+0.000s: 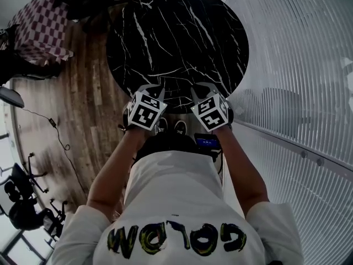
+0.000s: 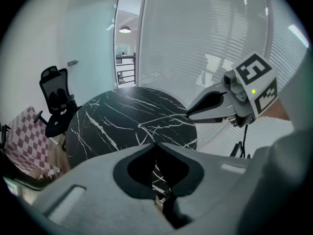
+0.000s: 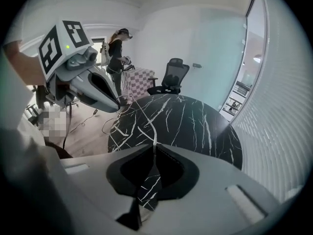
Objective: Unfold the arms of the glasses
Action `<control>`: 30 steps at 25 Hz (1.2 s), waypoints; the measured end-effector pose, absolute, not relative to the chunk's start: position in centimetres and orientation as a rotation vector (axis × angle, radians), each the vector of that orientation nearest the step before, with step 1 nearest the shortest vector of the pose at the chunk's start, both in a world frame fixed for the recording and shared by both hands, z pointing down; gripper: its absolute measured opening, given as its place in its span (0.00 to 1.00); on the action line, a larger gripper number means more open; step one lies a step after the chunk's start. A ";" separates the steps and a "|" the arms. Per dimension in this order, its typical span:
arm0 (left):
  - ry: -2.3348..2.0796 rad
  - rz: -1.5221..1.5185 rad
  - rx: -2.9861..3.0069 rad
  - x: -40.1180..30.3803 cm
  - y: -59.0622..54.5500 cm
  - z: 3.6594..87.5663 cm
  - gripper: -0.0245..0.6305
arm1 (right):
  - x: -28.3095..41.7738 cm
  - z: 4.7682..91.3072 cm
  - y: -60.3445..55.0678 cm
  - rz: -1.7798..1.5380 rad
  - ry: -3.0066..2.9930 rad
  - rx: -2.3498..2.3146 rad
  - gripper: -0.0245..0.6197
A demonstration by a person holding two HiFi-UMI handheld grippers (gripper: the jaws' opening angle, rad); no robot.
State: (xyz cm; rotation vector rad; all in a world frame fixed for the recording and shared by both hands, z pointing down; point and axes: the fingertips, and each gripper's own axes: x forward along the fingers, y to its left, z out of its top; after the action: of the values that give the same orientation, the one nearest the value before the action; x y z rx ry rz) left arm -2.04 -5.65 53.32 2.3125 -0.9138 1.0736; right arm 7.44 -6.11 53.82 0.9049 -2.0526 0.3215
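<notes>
Standing at a round black table [image 1: 176, 32] with thin white cracks all over it. Holding the left gripper [image 1: 154, 89] and the right gripper [image 1: 201, 88] side by side, just over the near edge of the table, both tipped down at it. Shut tight on both sides, jaw tips pressed together, nothing held in either one. Cannot tell where the glasses are. Past the far side of the table, a black chair [image 2: 56, 99] next to a checked cloth [image 2: 27, 138], with wood floor [image 1: 91, 87] below.
</notes>
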 end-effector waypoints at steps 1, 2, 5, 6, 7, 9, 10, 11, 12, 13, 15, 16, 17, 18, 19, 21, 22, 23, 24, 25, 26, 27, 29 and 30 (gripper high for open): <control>-0.887 1.089 2.306 -1.9 -5.6 54.2 0.04 | 7.7 54.4 -6.2 0.316 -2.043 0.897 0.07; -0.860 1.105 2.292 -1.8 -5.5 55.0 0.04 | 7.8 55.0 -6.3 0.309 -2.034 0.889 0.07; -0.781 1.134 2.232 -1.6 -5.1 57.2 0.04 | 8.4 56.5 -6.5 0.286 -2.002 0.858 0.07; -0.754 1.138 2.215 -1.5 -4.9 57.9 0.04 | 8.5 57.0 -6.5 0.282 -1.991 0.845 0.07; -0.729 1.143 2.198 -1.3 -4.8 58.6 0.04 | 8.7 57.6 -6.4 0.282 -1.979 0.830 0.07; -0.680 1.160 2.165 -1.1 -4.7 60.0 0.04 | 9.0 59.1 -6.3 0.287 -1.957 0.798 0.07; -0.655 1.167 2.151 -0.9 -4.6 60.7 0.04 | 9.2 59.8 -6.3 0.289 -1.945 0.783 0.07; -0.628 1.173 2.136 -0.7 -4.6 61.5 0.04 | 9.4 60.5 -6.4 0.289 -1.933 0.768 0.07; -0.601 1.178 2.120 -0.5 -4.6 62.2 0.04 | 9.6 61.2 -6.4 0.289 -1.921 0.754 0.07; -0.574 1.180 2.103 -0.3 -4.5 62.8 0.04 | 9.8 61.9 -6.5 0.290 -1.909 0.740 0.07; -0.533 1.179 2.075 0.2 -4.5 64.2 0.04 | 10.3 63.3 -6.7 0.303 -1.891 0.716 0.07; -0.517 1.182 2.065 0.4 -4.7 64.9 0.05 | 10.5 63.9 -6.8 0.313 -1.885 0.707 0.07; -0.503 1.186 2.057 0.6 -4.9 65.5 0.05 | 10.6 64.6 -7.1 0.320 -1.878 0.699 0.07; -0.490 1.190 2.051 0.7 -5.1 66.1 0.05 | 10.8 65.2 -7.3 0.324 -1.870 0.691 0.07; -0.478 1.195 2.044 0.8 -5.3 66.6 0.05 | 10.9 65.7 -7.6 0.327 -1.862 0.683 0.07; -0.458 1.209 2.030 1.0 -5.7 67.5 0.05 | 11.0 66.6 -8.0 0.334 -1.849 0.667 0.07; -0.450 1.216 2.022 1.1 -5.9 67.9 0.05 | 11.1 67.0 -8.2 0.338 -1.842 0.659 0.07; -0.440 1.223 2.014 1.1 -6.1 68.4 0.05 | 11.2 67.5 -8.4 0.341 -1.836 0.650 0.07; -0.430 1.229 2.007 1.2 -6.3 68.8 0.05 | 11.2 67.9 -8.5 0.345 -1.830 0.641 0.07; -0.420 1.231 2.000 1.2 -6.5 69.1 0.05 | 11.3 68.3 -8.7 0.349 -1.824 0.632 0.07; -0.412 1.230 1.994 1.3 -6.7 69.4 0.05 | 11.3 68.7 -8.9 0.352 -1.819 0.623 0.07; -0.405 1.226 1.988 1.4 -7.0 69.6 0.05 | 11.4 69.1 -9.0 0.356 -1.814 0.616 0.07; -0.390 1.221 1.971 1.6 -7.3 69.9 0.05 | 11.5 69.6 -9.3 0.364 -1.806 0.603 0.07; -0.381 1.222 1.961 1.6 -7.4 70.1 0.05 | 11.5 69.9 -9.4 0.368 -1.802 0.596 0.07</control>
State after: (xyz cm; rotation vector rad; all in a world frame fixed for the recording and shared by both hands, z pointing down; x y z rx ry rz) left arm 1.56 -7.37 70.05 1.9614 -0.3808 1.2220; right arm 11.51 -9.35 69.89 0.5964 -1.8024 0.3683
